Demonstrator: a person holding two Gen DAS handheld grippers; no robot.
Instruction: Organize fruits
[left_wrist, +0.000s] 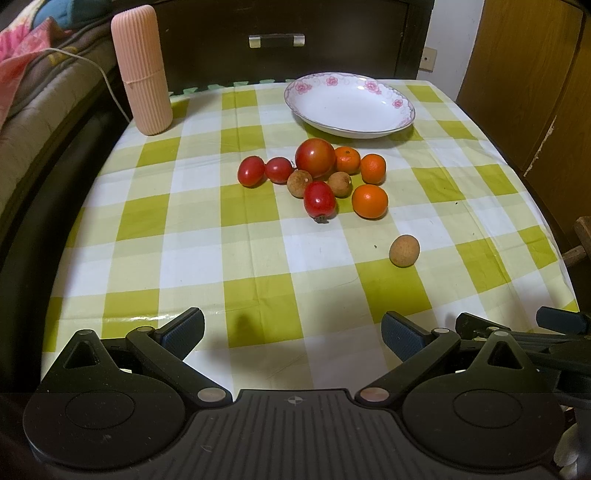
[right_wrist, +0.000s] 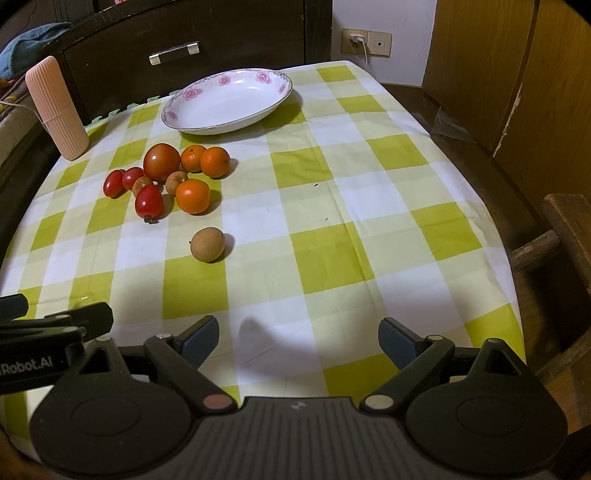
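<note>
White and bare, the plate (left_wrist: 400, 110) holds nothing yet. All the fruits (left_wrist: 317, 173) sit on the table (left_wrist: 258, 258), one brown fruit (right_wrist: 207, 244) apart. My left tool (left_wrist: 291, 332) and right tool (right_wrist: 298, 338) gape, holding nothing.

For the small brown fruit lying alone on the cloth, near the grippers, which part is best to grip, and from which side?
Grip the lone brown fruit across its round middle, coming from above or from the near side. It lies apart from the fruit pile, with bare tablecloth all around, so both fingers have room. The open right gripper looks like the closer one.
</note>
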